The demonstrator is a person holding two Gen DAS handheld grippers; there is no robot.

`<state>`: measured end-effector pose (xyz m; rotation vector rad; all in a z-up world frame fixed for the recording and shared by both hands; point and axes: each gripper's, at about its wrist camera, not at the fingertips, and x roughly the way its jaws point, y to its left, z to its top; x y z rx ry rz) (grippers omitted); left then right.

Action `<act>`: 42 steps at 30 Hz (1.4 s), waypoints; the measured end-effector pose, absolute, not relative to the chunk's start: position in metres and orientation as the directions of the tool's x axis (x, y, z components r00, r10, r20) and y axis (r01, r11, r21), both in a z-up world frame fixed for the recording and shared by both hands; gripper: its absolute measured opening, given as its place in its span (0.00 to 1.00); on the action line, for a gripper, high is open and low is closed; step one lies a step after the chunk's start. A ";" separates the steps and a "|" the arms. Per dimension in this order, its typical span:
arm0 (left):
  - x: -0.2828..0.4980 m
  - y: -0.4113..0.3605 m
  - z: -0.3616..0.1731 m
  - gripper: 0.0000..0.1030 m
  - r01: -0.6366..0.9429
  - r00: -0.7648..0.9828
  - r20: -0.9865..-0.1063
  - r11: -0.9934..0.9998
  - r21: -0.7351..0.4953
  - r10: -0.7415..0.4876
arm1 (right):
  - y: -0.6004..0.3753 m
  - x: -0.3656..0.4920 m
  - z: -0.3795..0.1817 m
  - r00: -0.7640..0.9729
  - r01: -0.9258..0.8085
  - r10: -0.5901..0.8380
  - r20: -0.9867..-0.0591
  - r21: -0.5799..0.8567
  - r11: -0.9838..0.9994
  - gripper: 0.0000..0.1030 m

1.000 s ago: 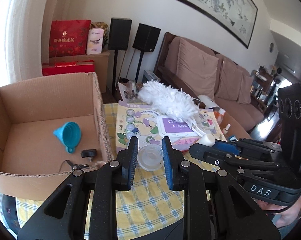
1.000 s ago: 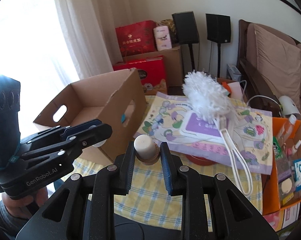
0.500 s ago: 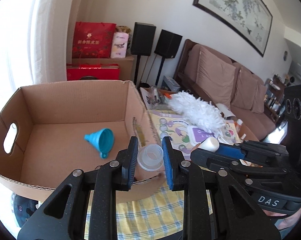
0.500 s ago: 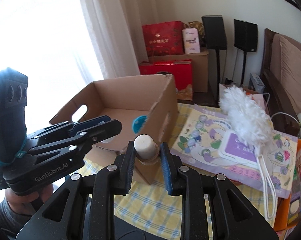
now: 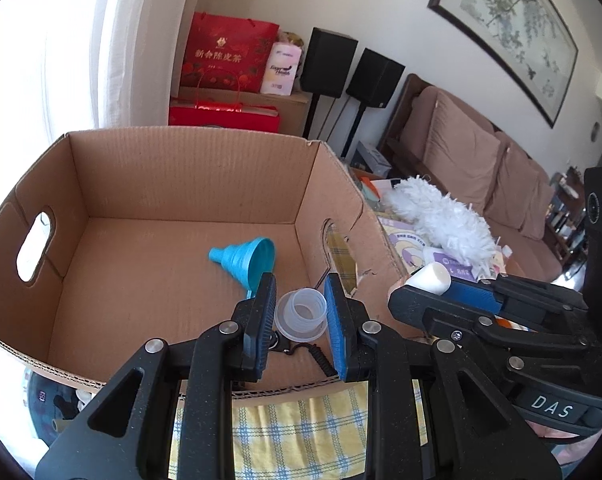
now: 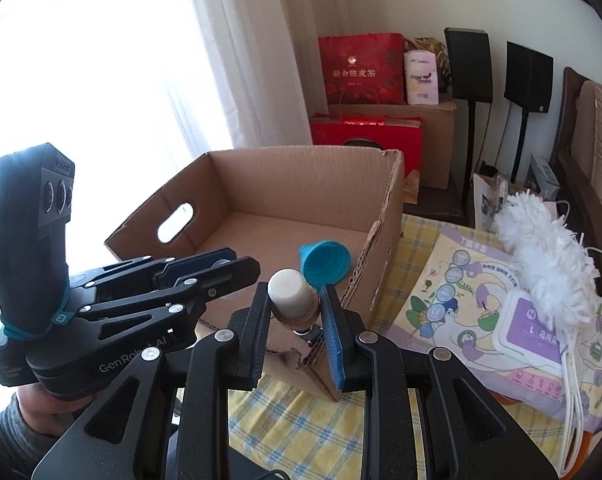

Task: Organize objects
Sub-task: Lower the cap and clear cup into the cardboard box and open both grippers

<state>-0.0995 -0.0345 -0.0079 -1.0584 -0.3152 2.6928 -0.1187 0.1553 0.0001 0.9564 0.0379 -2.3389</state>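
The cardboard box [image 5: 189, 184] stands open on the surface [image 6: 301, 412], which is covered by a yellow checked cloth; everything else is placed from this box. Behind the box, by the wall, sit a red gift bag [image 5: 225, 56] and two black speakers [image 5: 329, 62]. To the box's right, on a printed sheet [image 6: 453, 292], lies a white fluffy duster [image 6: 549, 240], partly over a purple-lidded wipes pack [image 6: 537, 324].

The left gripper [image 5: 299, 308] hangs over the box's near right corner, above the floor of the box. Its fingers [image 5: 261, 320] are clamped on a small clear plastic cup [image 5: 301, 314], held on its side with the mouth toward the camera. The right gripper [image 6: 295, 312] is just beside it, above the near right corner of the box, fingers [image 6: 333, 332] clamped on a white candle in a wooden base [image 6: 289, 294].

Inside the box, near its right wall, a blue collapsible funnel [image 5: 247, 258] lies on its side. Below the cup, on the box floor, a small dark clip-like object [image 5: 285, 346] shows, too hidden to identify.
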 end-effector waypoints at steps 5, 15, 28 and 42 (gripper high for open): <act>-0.103 -0.034 -0.016 0.22 -0.133 -0.694 -0.653 -0.946 -0.297 0.303 | 0.153 -0.123 -0.007 -0.552 0.540 -0.521 -0.651 0.197 -0.818 0.25; -0.098 -0.035 -0.012 0.54 -0.130 -0.696 -0.639 -0.933 -0.337 0.328 | 0.162 -0.116 0.003 -0.582 0.529 -0.514 -0.630 0.187 -0.828 0.33; -0.085 -0.029 -0.002 0.82 -0.154 -0.710 -0.615 -0.928 -0.340 0.343 | 0.194 -0.093 0.018 -0.645 0.483 -0.466 -0.606 0.150 -0.863 0.63; -0.063 0.002 0.002 0.98 -0.235 -0.717 -0.594 -0.929 -0.285 0.364 | 0.244 -0.072 0.010 -0.681 0.385 -0.393 -0.617 0.155 -0.910 0.75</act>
